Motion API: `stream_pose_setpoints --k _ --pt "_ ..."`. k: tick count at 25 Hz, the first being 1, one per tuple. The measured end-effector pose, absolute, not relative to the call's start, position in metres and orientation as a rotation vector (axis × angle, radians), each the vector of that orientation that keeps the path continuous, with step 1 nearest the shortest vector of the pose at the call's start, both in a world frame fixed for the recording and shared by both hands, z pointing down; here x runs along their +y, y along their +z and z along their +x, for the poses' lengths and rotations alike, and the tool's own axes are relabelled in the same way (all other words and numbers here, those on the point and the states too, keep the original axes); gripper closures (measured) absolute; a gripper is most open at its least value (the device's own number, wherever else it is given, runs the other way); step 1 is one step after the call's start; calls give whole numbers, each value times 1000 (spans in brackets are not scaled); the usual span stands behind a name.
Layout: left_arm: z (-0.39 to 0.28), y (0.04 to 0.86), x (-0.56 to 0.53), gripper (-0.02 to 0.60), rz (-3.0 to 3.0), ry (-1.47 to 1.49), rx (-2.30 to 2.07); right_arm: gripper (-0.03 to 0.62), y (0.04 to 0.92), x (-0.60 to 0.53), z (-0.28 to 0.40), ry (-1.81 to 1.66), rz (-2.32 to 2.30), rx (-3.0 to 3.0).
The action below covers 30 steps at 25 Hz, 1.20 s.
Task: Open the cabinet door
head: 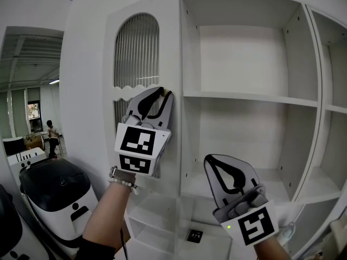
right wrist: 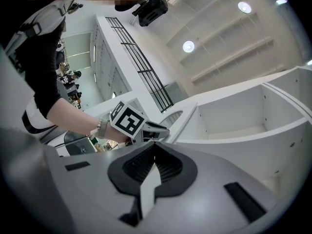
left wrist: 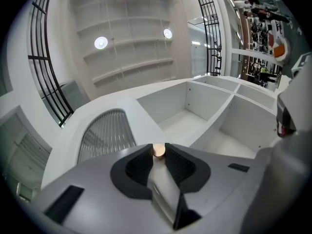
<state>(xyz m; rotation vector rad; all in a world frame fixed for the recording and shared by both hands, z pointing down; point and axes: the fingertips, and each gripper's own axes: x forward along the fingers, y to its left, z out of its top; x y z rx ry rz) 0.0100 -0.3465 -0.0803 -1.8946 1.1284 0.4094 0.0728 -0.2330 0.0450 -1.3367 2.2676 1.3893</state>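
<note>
The door stands swung open at the left of the shelves, its ribbed arched panel facing you. Your left gripper points up at the door's right edge, its jaws pinching the small round knob there. Lower and to the right, your right gripper has its jaws pressed together on nothing, in front of the shelves and apart from the door.
</note>
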Motion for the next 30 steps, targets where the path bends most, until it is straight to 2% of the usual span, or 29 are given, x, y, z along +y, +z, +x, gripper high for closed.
stream_pose_setpoints --k 14,23,30 --pt "-7 -79 -328 505 -1948 407 1101 591 49 -236 53 1344 -1320 2310" --pt "-13 -80 -317 505 -1957 386 1080 505 56 -252 27 1280 -1287 2386" --pt "-18 -80 -311 503 -1938 370 1062 467 68 -272 12 1227 -1273 2464"
